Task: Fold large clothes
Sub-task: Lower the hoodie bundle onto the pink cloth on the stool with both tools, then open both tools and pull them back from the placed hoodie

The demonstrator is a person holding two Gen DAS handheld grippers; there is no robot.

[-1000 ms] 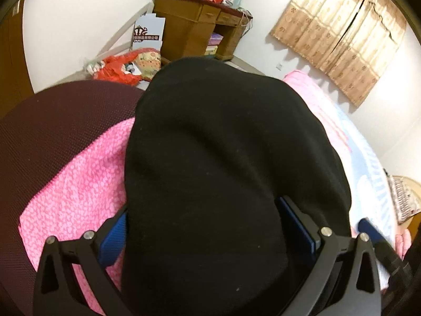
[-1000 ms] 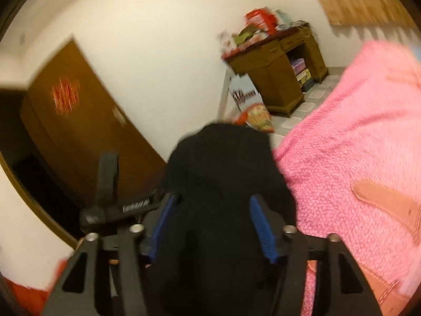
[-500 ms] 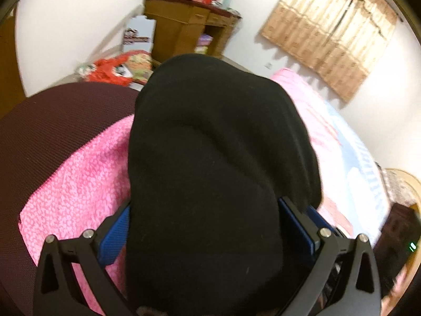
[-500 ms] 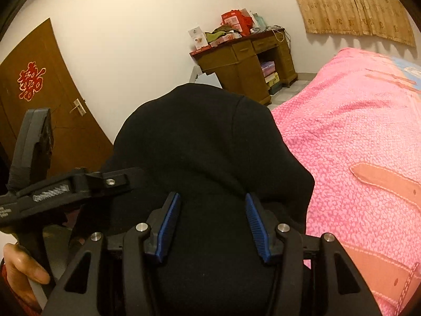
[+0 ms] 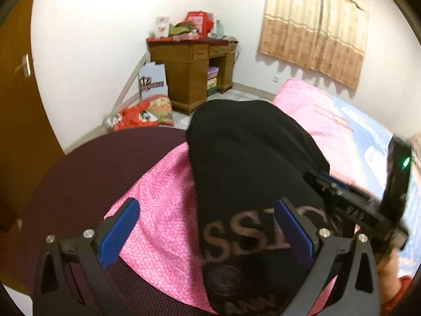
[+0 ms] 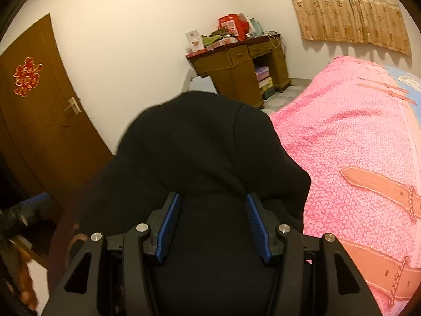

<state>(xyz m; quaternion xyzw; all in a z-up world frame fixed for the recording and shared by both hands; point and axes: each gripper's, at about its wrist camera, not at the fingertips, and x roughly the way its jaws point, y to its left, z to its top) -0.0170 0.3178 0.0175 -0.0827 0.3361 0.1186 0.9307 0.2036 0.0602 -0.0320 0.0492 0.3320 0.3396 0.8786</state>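
Left gripper [image 5: 208, 226] tilts down, jaws apart; right gripper [image 6: 213, 223] clamps black sweatshirt [image 6: 205, 152]; pink bed [image 6: 355, 142] clear rightward.

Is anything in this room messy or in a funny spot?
Yes. A red bag and a flowery cushion lie in a heap on the floor beside the wooden desk, and boxes and bags are piled loosely on the desk top. The black garment is bunched up, not flat.

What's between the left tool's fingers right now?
In the left wrist view, pink bedspread and the black garment's lettered part sit between the left tool's fingers.
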